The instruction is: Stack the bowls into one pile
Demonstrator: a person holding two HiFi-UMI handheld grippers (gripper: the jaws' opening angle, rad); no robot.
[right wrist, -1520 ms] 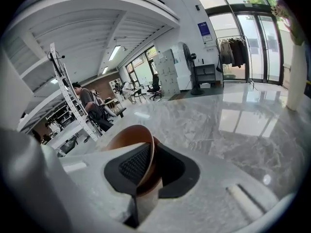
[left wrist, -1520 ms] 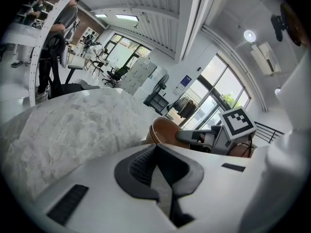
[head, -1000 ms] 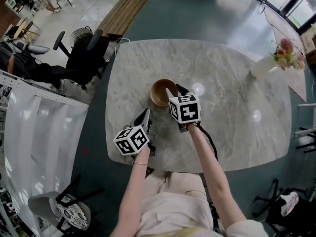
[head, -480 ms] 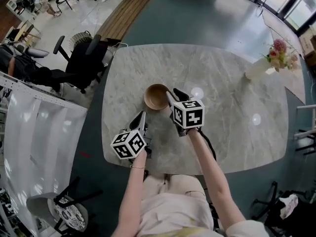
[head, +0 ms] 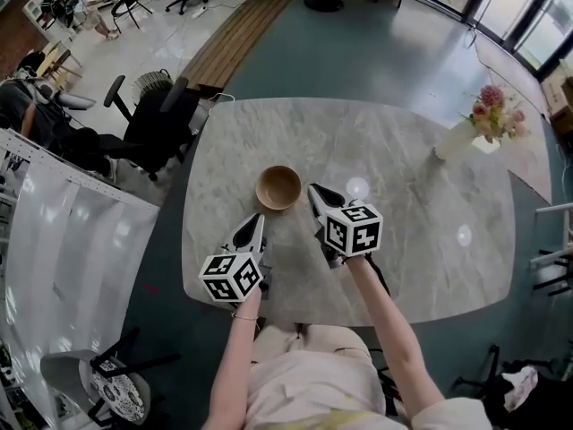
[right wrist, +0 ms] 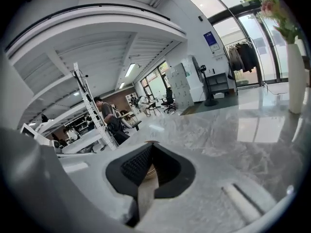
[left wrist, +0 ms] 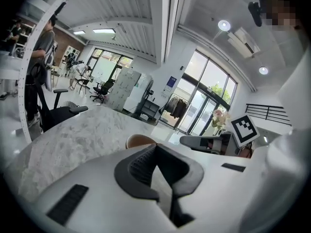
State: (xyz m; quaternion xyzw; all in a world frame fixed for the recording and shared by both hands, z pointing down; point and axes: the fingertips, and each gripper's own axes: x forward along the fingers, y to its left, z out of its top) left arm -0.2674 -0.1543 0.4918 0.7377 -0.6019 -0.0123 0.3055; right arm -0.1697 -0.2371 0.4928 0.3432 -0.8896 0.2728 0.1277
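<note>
Bowl: the round light-brown wooden bowl (head: 278,187) stands on the grey marble desk (head: 403,150), just ahead of both tongs.
Left tongs (head: 254,224): together, empty.
Right tongs (head: 314,191): just closed, on nothing.
Your step: it looks like the finished pile, so back away without nudging it.

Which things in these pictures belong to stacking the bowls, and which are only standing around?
For the job: bowl, left gripper, right gripper, table.
Only standing around: vase with flowers, office chair.
</note>
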